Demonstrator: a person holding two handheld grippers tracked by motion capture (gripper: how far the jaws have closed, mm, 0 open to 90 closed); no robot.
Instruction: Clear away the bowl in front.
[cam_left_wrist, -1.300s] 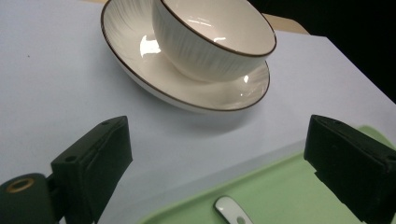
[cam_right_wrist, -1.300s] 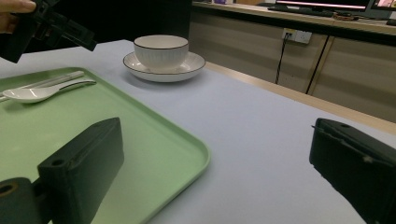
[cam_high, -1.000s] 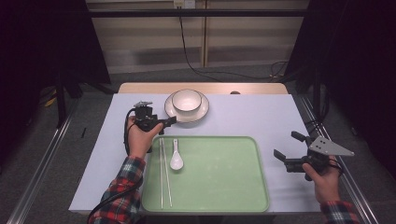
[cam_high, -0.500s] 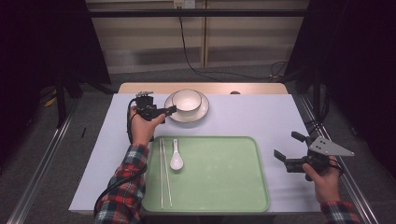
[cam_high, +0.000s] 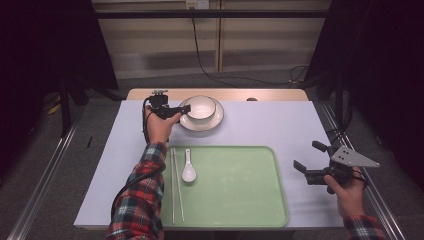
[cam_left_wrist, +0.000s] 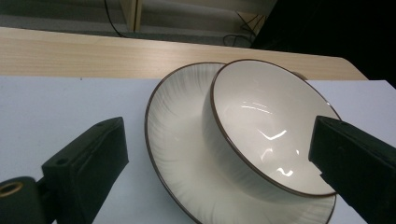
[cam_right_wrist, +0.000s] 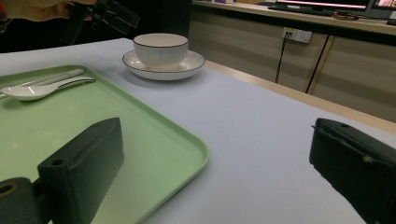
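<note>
A white bowl (cam_high: 201, 107) with a dark rim stands on a white plate (cam_high: 216, 121) at the back middle of the table. My left gripper (cam_high: 184, 108) is open at the plate's left edge. In the left gripper view its jaws stand wide on either side of the bowl (cam_left_wrist: 266, 126) and plate (cam_left_wrist: 177, 121), touching neither. My right gripper (cam_high: 308, 155) is open over the table right of the green tray (cam_high: 235, 185), holding nothing. A white spoon (cam_high: 189, 167) and chopsticks (cam_high: 176, 185) lie at the tray's left side.
The right gripper view looks across the tray's corner (cam_right_wrist: 154, 140) and bare lilac tablecloth (cam_right_wrist: 243, 121) toward the bowl (cam_right_wrist: 160, 48). A wooden strip (cam_high: 150, 93) runs along the table's far edge. Cables hang behind the table.
My left gripper has moved away from the person and to the right, from beside the tray's far left corner to the plate's edge. The right gripper has stayed put.
</note>
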